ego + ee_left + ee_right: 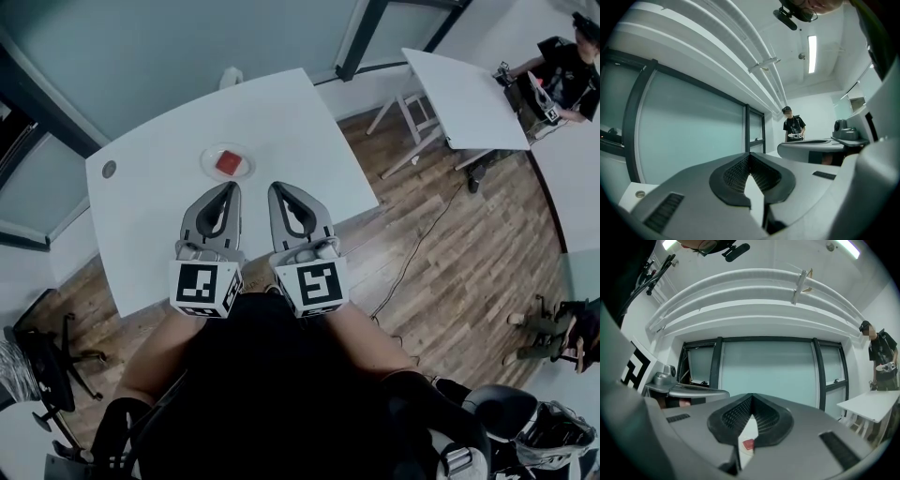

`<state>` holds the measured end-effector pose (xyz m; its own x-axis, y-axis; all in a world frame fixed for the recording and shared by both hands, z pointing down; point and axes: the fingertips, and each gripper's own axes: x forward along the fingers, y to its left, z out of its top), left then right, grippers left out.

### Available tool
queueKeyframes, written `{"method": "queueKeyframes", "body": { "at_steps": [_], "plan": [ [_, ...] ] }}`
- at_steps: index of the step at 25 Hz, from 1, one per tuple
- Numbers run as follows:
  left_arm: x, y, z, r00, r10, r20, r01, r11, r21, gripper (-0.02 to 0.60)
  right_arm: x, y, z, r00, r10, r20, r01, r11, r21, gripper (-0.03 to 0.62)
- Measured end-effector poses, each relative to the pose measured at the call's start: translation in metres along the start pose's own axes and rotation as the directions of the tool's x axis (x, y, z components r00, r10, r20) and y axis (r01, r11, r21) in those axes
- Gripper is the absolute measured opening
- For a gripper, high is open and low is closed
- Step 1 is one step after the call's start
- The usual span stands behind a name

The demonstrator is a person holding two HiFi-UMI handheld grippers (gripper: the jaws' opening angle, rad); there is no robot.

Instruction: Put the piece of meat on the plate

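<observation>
A red piece of meat (229, 164) lies on a clear round plate (208, 159) near the middle of the white table (281, 122). My two grippers are held side by side over the table's near edge, pointing level toward the plate and a little short of it. The left gripper (228, 187) has its jaws together with nothing between them; in its own view the left gripper (750, 157) shows the tips meeting. The right gripper (277, 187) is also shut and empty. Below the tips of the right gripper (751, 398), the meat (748, 445) shows through the gap between the jaws.
A small grey disc (109, 170) sits at the table's left corner and a white object (231, 77) stands at its far edge. A second white table (464, 94) is to the right, with a person (562, 75) beyond it. An office chair (47, 366) stands on the wood floor at the left.
</observation>
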<state>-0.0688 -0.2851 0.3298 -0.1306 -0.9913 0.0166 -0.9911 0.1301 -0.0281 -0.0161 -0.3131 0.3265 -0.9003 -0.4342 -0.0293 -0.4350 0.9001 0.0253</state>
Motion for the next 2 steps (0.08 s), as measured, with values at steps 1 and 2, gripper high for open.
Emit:
{"method": "queueKeyframes", "body": {
  "at_steps": [1,2],
  "plan": [
    [-0.001,-0.0012,0.0002,1.0,0.002,0.001,-0.002,1.0,0.002,0.003,-0.0012,0.0001,-0.0001,1.0,-0.001,0.003,0.001,1.0,0.003,0.003],
    [-0.0021,-0.0025,0.0002,1.0,0.003,0.001,-0.003,1.0,0.003,0.003,-0.0026,0.0003,-0.0003,1.0,-0.002,0.005,0.002,1.0,0.006,0.003]
  ]
}}
